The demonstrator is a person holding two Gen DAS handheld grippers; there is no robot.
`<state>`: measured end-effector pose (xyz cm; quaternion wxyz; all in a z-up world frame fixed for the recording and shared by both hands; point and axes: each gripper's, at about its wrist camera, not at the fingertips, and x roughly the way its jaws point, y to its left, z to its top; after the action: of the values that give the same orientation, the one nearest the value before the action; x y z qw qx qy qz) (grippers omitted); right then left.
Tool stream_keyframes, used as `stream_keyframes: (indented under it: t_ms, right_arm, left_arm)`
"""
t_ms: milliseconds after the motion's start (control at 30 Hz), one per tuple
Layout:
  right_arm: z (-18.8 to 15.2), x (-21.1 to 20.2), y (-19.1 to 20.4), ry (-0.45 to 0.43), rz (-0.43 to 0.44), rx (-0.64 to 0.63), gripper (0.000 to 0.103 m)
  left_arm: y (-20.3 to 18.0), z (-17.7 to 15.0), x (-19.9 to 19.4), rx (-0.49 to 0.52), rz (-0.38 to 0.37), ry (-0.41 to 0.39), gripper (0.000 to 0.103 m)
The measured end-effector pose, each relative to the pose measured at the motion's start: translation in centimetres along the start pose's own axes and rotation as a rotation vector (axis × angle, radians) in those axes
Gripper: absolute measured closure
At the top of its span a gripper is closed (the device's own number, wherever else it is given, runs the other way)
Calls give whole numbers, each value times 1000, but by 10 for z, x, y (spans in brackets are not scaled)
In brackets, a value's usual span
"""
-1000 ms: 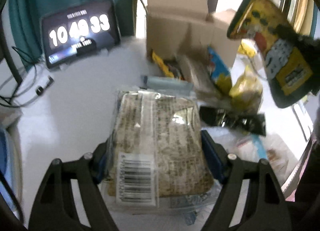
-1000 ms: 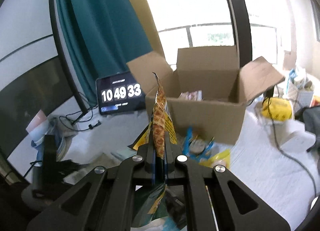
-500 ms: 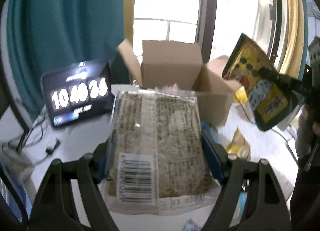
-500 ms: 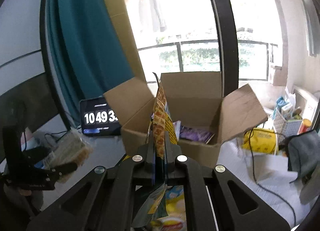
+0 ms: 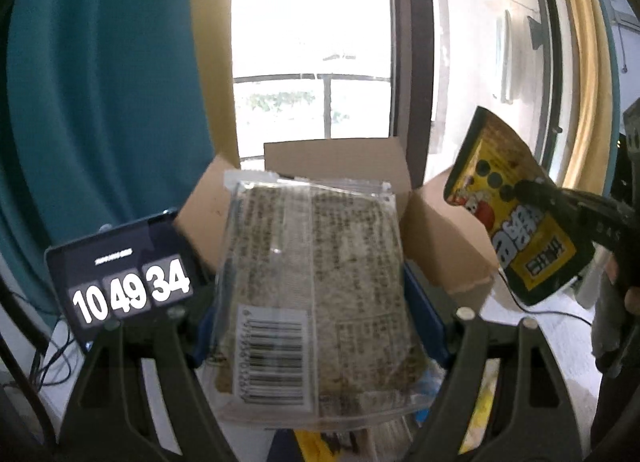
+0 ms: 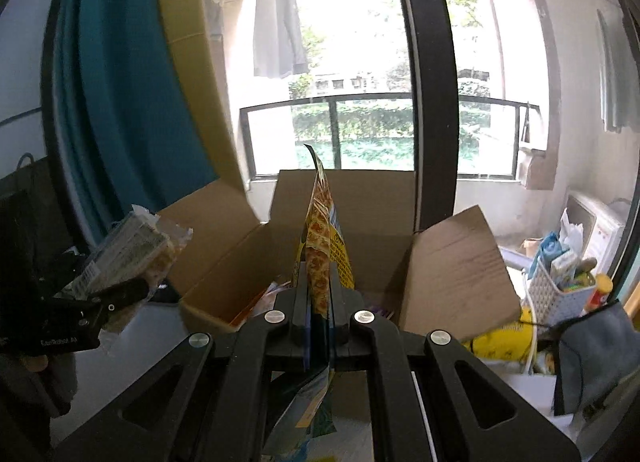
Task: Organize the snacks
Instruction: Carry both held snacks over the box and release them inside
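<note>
Two snack packs held up in front of the open cardboard box (image 6: 344, 222).

My left gripper (image 5: 316, 326) clamps a flat, clear crinkly packet (image 5: 312, 294) of speckled brown biscuits; my right gripper (image 6: 318, 314) pinches a glossy yellow pouch (image 6: 324, 246) edge-on. Behind: teal curtain (image 5: 100, 102), clock tablet (image 5: 128, 282), bright balcony window (image 6: 360, 62).

- The tablet clock (image 5: 132, 286) reads "10 49 34" in big white digits; the small line above them is too blurred to read.
- The left gripper (image 6: 120, 294) body carries white lettering, something like "EasiRobot AI".
- The clear cracker pack (image 5: 316, 294) bears a barcode label; its digits are unreadable.
- The yellow snack bag (image 5: 516, 214) shows large characters, illegible here.
</note>
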<state>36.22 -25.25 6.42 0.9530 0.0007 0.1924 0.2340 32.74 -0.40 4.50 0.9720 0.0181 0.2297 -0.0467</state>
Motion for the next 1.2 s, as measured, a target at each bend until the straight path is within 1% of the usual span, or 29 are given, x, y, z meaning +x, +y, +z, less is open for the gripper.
stream_keyframes:
  t_ms: [167,300,367,400,433,500,533,567,700,933,1200]
  right_arm:
    - [4,25,-9,0,-29,14,97]
    - [6,42,-16,8,-50,27,96]
    - [7,50,-20,7,-64,43,95]
    - [8,52,-21,5,-69,50,93]
    - [8,53,-22,4,-70,56,88]
    - [9,55,-24,8,-77,67,71]
    - [9,54,-24,6,-73,72,55]
    - [9,52,-25,3,-66,79,50]
    - [7,43,-22,6,-58,78,50]
    - [2,18,-14,14,-58,66,49]
    - [-14,-22,6,21,-57,50,49]
  left_arm:
    - [-2,14,36,9,5,0,22]
    - [-4,24,53,-8,18,14,19]
    - [-4,28,57,-27,24,10,12]
    - [-5,31,58,-33,25,9,10]
    - [-5,33,59,-40,20,4,8]
    - [-6,35,56,-52,6,-4,7]
    - [-6,36,55,-54,6,-7,6]
    - [-6,37,53,-54,7,-11,5]
    - [-5,35,41,-58,-10,-31,1]
    - [-5,33,8,-53,-27,-63,1]
    - [-1,11,-34,-51,-48,-62,1]
